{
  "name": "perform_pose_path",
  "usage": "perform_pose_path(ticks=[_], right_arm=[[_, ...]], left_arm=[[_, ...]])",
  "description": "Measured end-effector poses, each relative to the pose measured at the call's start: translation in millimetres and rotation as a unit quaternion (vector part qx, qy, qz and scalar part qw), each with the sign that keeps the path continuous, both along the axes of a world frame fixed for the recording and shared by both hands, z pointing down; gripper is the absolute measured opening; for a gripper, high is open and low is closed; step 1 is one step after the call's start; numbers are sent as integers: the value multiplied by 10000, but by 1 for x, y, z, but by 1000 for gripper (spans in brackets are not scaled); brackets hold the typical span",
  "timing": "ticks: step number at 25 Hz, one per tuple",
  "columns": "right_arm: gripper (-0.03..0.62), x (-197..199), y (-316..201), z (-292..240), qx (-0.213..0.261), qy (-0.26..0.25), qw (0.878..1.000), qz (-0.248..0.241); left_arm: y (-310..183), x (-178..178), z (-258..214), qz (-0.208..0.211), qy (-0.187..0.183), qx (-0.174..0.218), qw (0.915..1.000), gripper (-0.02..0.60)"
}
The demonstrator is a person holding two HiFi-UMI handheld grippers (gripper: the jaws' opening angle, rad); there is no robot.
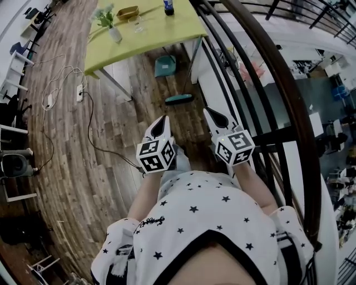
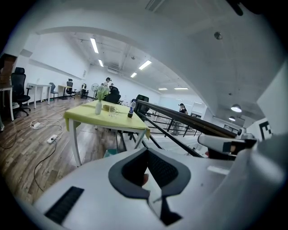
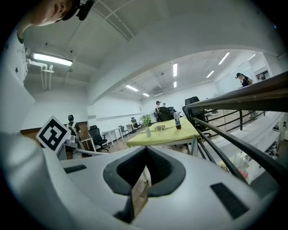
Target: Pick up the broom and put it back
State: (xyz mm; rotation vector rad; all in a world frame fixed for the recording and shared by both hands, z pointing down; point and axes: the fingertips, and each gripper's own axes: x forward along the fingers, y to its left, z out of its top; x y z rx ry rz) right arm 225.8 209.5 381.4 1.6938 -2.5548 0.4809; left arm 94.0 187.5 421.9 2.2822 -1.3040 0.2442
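Note:
The broom's teal head (image 1: 179, 99) lies on the wooden floor just ahead of both grippers, near the railing; I cannot make out its handle. A teal dustpan (image 1: 165, 65) stands beyond it under the yellow-green table (image 1: 144, 30). My left gripper (image 1: 163, 119) and right gripper (image 1: 210, 113) are held side by side at waist height, pointing toward the broom head and well short of it. Both have their jaws shut with nothing between them. In the left gripper view the left gripper (image 2: 147, 150) faces the table (image 2: 90, 117). The right gripper (image 3: 146, 148) faces it too, from beside the railing.
A dark metal railing (image 1: 267, 72) runs along the right side. A power strip (image 1: 79, 92) with cables lies on the floor at left. A vase with a plant (image 1: 114, 33), a glass and a bottle (image 1: 168, 6) stand on the table. Office chairs stand far left.

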Motion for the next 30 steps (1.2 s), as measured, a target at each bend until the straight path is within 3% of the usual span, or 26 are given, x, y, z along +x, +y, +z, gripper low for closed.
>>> perform_pose_path(ticks=[14,30], right_arm=[[-6,-42,-125,-4,4,-73,10000,2],[-6,-74,-234,-3,-114,-16,9996,276]], left_arm=[[-114,-38,2,69,-28,-93,9999,12],[-224,-73,6,358,-38,-205,9991,12]])
